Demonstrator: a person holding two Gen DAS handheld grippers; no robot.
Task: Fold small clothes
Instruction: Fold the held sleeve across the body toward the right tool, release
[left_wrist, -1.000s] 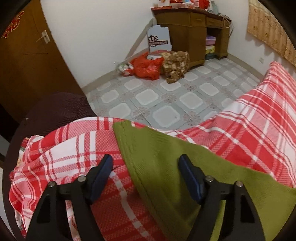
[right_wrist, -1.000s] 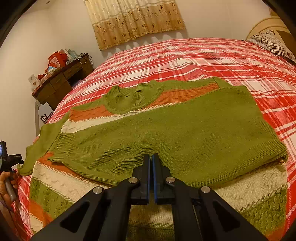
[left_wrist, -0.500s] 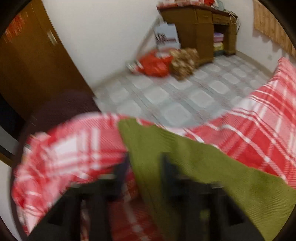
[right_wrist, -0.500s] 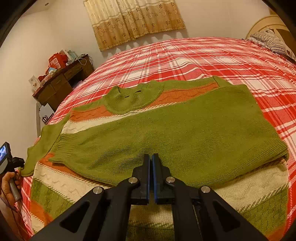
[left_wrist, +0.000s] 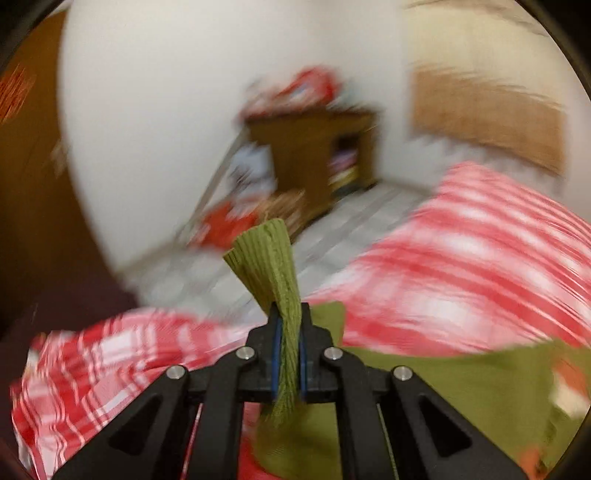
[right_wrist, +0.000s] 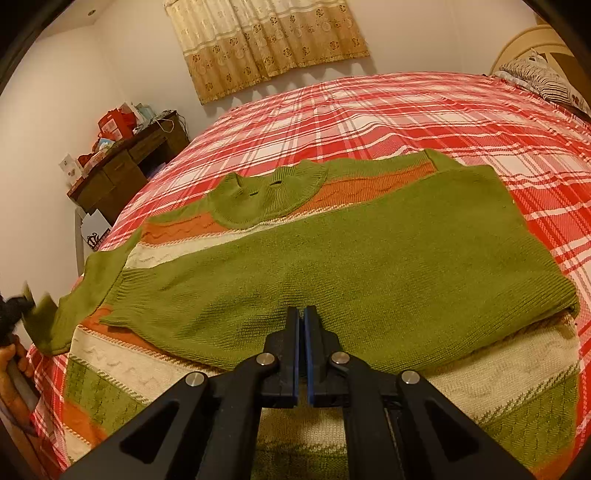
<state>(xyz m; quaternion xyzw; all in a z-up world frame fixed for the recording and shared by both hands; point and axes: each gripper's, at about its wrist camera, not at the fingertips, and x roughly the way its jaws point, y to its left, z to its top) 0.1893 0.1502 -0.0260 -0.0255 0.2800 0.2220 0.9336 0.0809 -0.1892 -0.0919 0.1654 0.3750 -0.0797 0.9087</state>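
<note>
A green, orange and cream striped knit sweater (right_wrist: 332, 258) lies flat on the red plaid bed, one sleeve folded across its chest. Its other green sleeve (right_wrist: 74, 295) reaches to the bed's left edge. My left gripper (left_wrist: 287, 332) is shut on that sleeve's ribbed cuff (left_wrist: 266, 254) and holds it lifted off the bed; the left wrist view is motion-blurred. It also shows at the far left of the right wrist view (right_wrist: 14, 310). My right gripper (right_wrist: 301, 325) is shut and empty, hovering over the sweater's lower middle.
The red plaid bedspread (right_wrist: 406, 118) covers the bed. A wooden desk (right_wrist: 125, 170) with boxes stands by the far wall under a curtain (right_wrist: 266, 40). Red bags (left_wrist: 225, 225) lie on the tiled floor. A pillow (right_wrist: 543, 79) lies at the back right.
My left gripper has closed on the sleeve cuff and lifted it off the bed, swinging quickly. My right gripper and the sweater body have stayed still.
</note>
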